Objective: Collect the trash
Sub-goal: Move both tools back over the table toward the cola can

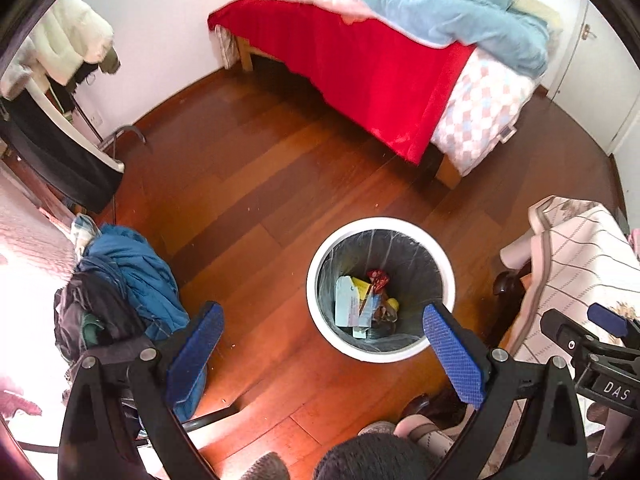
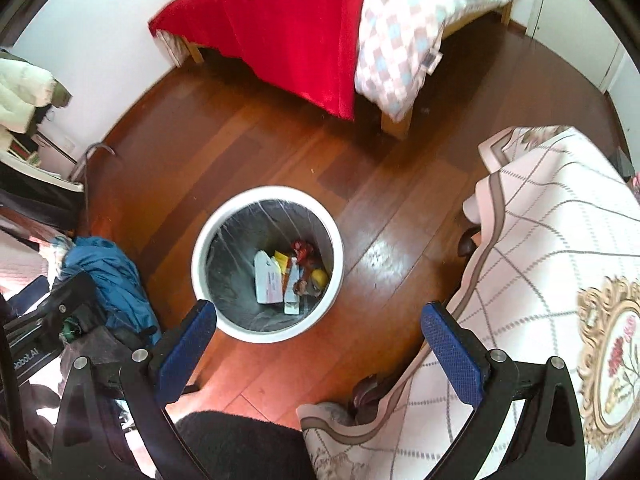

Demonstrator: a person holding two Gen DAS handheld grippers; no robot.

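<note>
White-rimmed bin (image 1: 320, 276) stood on wood floor (image 1: 256, 184), holding cartons (image 1: 350, 304); left gripper (image 1: 324, 344) and right gripper (image 2: 318, 336) gaped empty above.

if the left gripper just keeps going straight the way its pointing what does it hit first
Most likely the bare wooden floor, just left of the white trash bin. The open left gripper holds nothing, and nothing shows between its fingers before the floor. Depth is hard to judge through the fisheye, so the bin's rim could come first.
</note>
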